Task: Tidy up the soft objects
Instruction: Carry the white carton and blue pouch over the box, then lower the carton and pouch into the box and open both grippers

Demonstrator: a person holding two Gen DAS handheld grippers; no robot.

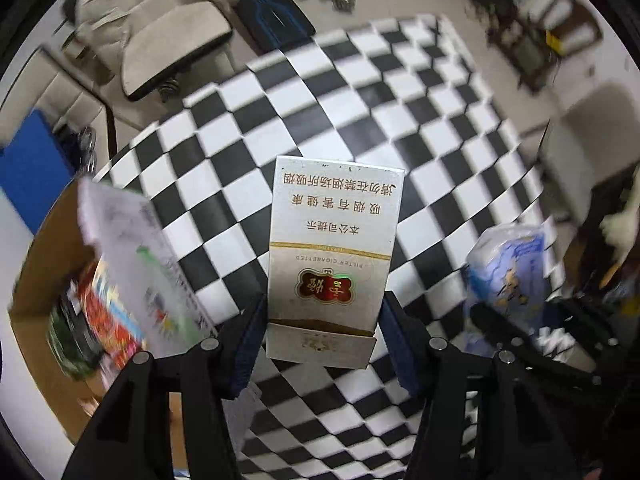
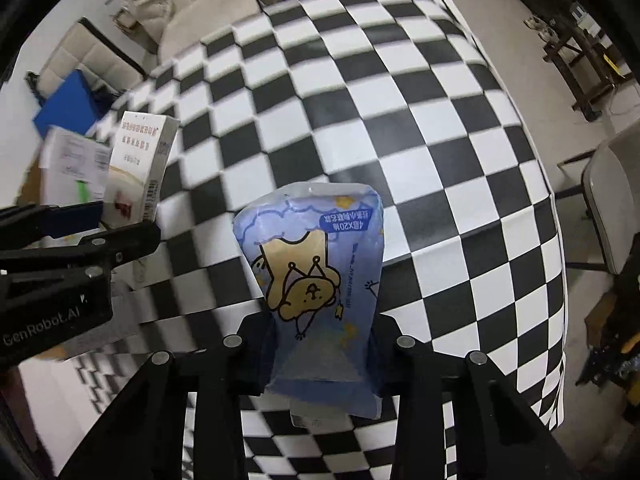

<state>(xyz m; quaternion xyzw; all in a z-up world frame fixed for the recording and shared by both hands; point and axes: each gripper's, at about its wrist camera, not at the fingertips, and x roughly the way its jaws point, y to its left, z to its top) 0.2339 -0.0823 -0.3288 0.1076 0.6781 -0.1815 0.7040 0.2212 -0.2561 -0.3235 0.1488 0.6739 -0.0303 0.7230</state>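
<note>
My left gripper (image 1: 322, 320) is shut on a white and gold cigarette pack (image 1: 334, 240), held upright above the checkered tablecloth (image 1: 320, 112). My right gripper (image 2: 322, 344) is shut on a blue tissue packet with a cartoon bear (image 2: 316, 280), also held above the cloth. The tissue packet shows at the right of the left wrist view (image 1: 508, 272). The cigarette pack shows at the left of the right wrist view (image 2: 140, 172), held by the left gripper.
A cardboard box (image 1: 44, 280) with colourful packets inside stands at the table's left edge; a white packet (image 1: 136, 264) leans in it. A beige chair (image 1: 160, 32) and a blue box (image 1: 32, 168) stand beyond. A grey chair (image 2: 612, 200) is at the right.
</note>
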